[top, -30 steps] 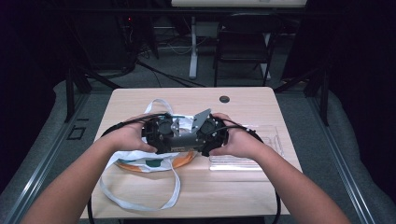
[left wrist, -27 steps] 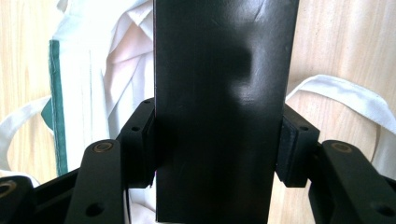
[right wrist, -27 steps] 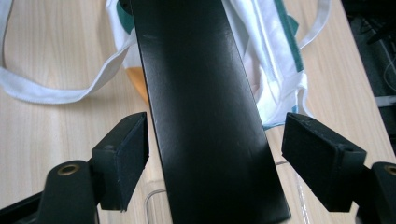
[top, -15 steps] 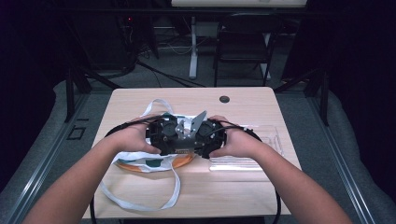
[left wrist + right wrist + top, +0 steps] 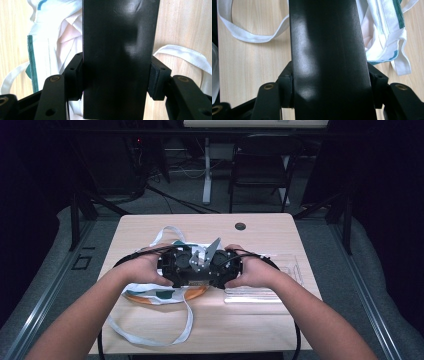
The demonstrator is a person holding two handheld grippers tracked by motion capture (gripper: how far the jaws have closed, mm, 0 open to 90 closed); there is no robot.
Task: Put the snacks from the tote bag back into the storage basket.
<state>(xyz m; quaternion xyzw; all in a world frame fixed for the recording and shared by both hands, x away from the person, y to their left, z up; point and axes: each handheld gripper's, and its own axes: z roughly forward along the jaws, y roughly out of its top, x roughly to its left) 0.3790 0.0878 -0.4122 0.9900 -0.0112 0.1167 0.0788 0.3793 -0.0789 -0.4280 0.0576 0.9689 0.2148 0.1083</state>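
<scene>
High view: hands (image 5: 150,270) unmoved (tongs (image 5: 200,265) together).

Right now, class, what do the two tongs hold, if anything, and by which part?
Both tongs, left and right, are shut on one flat black slab, each clamping its two long edges from opposite ends, above the white cloth bag.

No writing, label, brand, number or sign can be read anywhere here. The white cloth bag (image 5: 165,292) carries green and orange patches, but they form no letters that can be made out.
</scene>
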